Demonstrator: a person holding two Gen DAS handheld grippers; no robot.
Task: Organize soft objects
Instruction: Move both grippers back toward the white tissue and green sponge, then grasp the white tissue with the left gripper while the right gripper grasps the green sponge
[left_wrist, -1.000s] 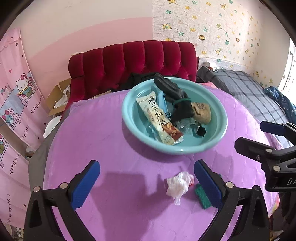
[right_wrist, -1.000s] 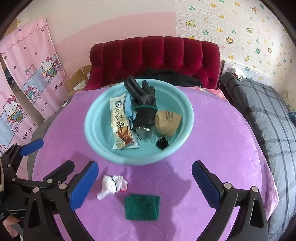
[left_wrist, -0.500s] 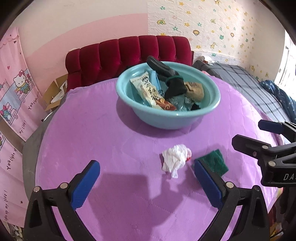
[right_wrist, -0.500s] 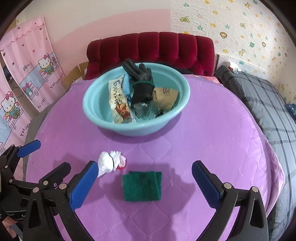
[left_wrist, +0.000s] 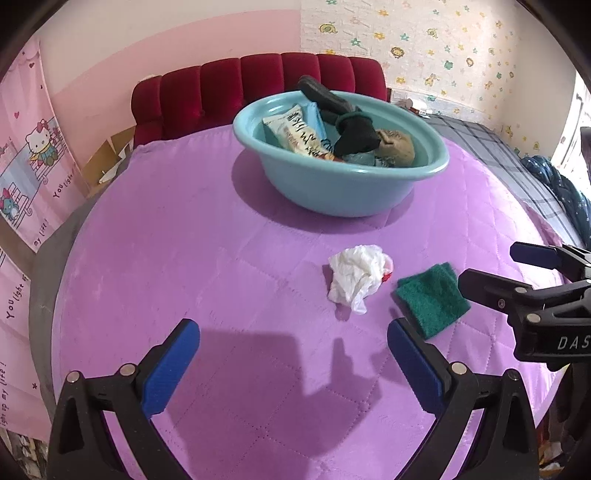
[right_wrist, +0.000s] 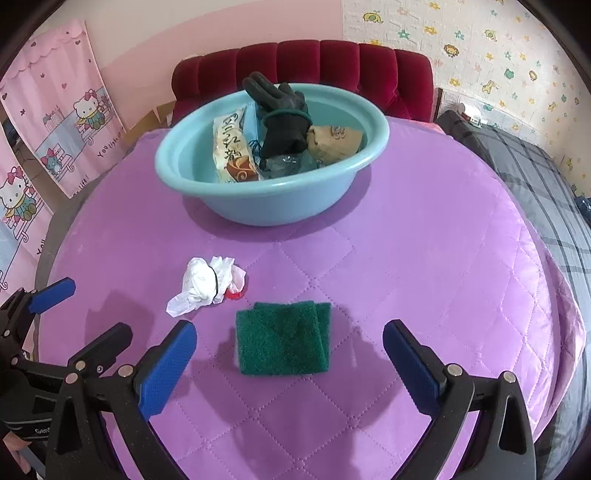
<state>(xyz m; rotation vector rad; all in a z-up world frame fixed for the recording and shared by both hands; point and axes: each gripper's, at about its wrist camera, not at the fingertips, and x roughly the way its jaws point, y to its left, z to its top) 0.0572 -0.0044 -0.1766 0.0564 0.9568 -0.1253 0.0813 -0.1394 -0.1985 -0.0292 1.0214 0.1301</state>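
Rough green scouring pad (right_wrist: 283, 339) lying flat on quilted bench (right_wrist: 424, 266), right gripper (right_wrist: 288, 363) hovering spread just before it, crumpled white tissue (right_wrist: 207, 284) beside, left gripper (left_wrist: 291, 363) spread too.

Basin (right_wrist: 258, 206) far on the quilted table (right_wrist: 424, 277), glove (right_wrist: 284, 122), snack packet (right_wrist: 232, 151) and pouch (right_wrist: 334, 140) inside it, crumpled tissue (right_wrist: 207, 284) nearer, scouring pad (right_wrist: 282, 338) just right of the tissue, sofa (right_wrist: 303, 62) behind the table.

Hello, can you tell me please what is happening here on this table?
A person holds two grippers over a purple quilted table. The left gripper and right gripper are both open and empty. A green scouring pad and a crumpled white bag lie loose on the cloth. The teal basin already holds a black glove and packets.
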